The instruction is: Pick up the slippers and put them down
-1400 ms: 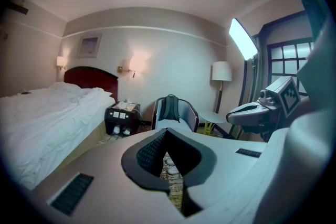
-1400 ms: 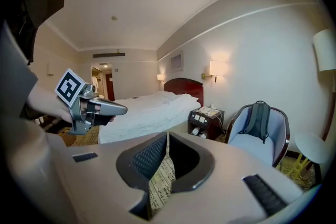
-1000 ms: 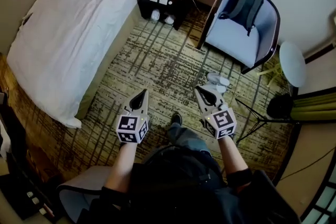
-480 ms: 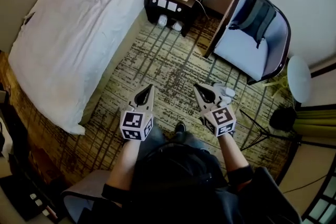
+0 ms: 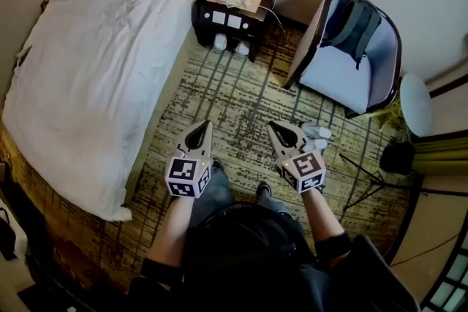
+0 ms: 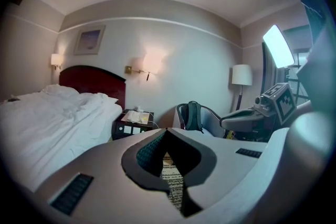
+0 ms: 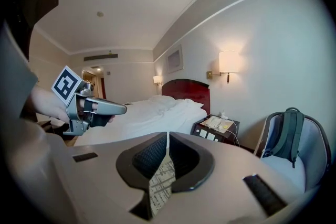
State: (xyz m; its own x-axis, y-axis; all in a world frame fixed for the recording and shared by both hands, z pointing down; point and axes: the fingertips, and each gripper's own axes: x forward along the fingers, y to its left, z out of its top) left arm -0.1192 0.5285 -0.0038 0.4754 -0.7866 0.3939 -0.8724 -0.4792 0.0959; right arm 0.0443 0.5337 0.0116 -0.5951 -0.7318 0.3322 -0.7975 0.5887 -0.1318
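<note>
On the carpet [image 5: 227, 99], the slippers [image 5: 316, 132] lie with long axes left-to-right.

A nightstand [image 5: 256, 18] stands between bed [image 5: 95, 62] and armchair [image 5: 336, 78], with slippers [image 5: 316, 134] on the carpet [image 5: 234, 99] before the armchair.

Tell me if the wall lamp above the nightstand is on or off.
On: the wall lamp glows brightly, and its shade is lit from within.

White bed [image 5: 95, 47], dark nightstand [image 5: 232, 4], grey armchair [image 5: 344, 69] on streaked olive carpet [image 5: 234, 95] — wall lamps [image 7: 229, 62] lit.
</note>
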